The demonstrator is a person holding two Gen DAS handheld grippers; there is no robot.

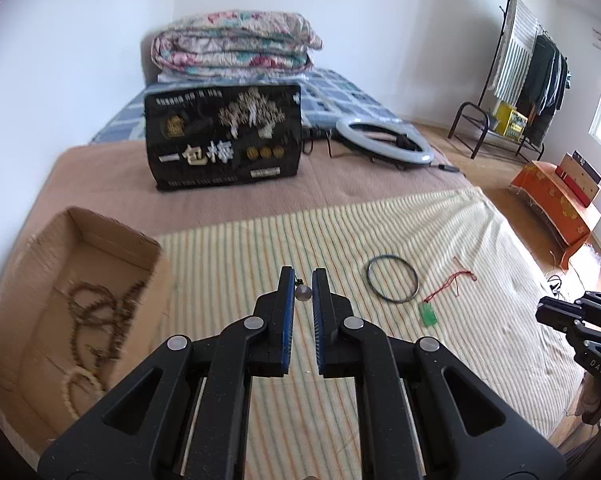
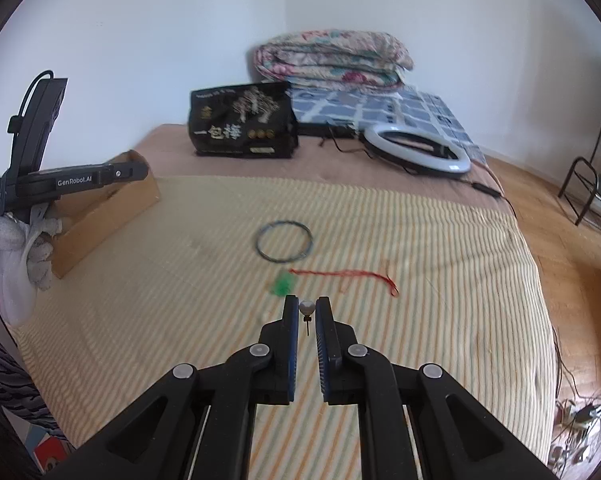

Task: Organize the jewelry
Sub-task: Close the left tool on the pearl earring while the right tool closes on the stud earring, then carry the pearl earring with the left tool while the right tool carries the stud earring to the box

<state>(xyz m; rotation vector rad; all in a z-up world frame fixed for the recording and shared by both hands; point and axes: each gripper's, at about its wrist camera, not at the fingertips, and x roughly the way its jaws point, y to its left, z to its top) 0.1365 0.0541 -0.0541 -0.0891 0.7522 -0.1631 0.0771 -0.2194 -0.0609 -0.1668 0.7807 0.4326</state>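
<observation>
I have one small pearl stud earring pinched in each gripper: left gripper [image 1: 303, 280] is closed down on a round silvery-white bead earring [image 1: 303, 293], right gripper [image 2: 306, 307] likewise nipped shut on a matching pearl stud [image 2: 306, 307] with its thin post hanging below. Both sit clear above the striped yellow bed cover [image 1: 440, 344], nothing touching it. Step in hand, as I read it: carry the pair to the open brown cardboard box [image 1: 112, 236] at the left, which already holds brown and pale bead strands [image 1: 100, 312]. Not yet sorted on the cover: a thin dark hoop bangle [image 1: 392, 279] and, just beside it, a green pendant on a red cord [image 1: 429, 314]. Next move calls for swinging the left gripper over the box rim, releasing low so the stud doesn't bounce out, then bringing the right across. Grip is on a tiny round bead, so slip risk is real; keep it slow.
</observation>
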